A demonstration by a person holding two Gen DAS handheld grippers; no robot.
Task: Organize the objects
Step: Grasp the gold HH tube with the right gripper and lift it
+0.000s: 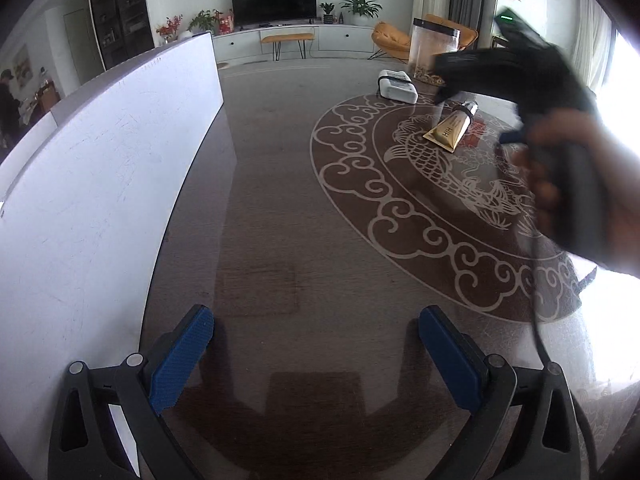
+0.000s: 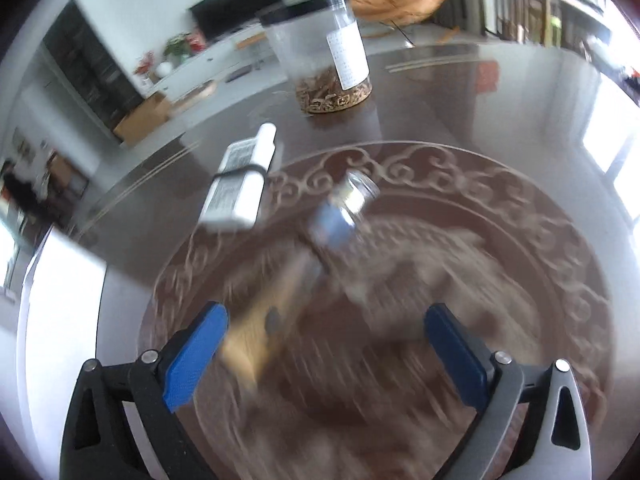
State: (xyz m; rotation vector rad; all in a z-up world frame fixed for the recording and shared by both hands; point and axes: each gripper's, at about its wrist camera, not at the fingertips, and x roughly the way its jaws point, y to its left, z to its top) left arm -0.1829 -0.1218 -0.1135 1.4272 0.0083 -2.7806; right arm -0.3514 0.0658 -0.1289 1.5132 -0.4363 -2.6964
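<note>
Only jar (image 2: 320,46) w/ dried bits

Background's a living room: black TV (image 1: 274,0) on a long white cabinet (image 1: 296,38), potted plants (image 1: 360,4) beside it, orange chair (image 1: 390,38) off right, all far ahead of the hand-held gripper.

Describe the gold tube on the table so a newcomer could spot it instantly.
Start at the round fish-and-cloud medallion inlaid in the dark table. The gold tube lies flat on its far part, near the fish's head, its silver cap pointing toward the clear jar. Its neighbours are a white box and that tall jar; it alone is gold and tapered.
</note>
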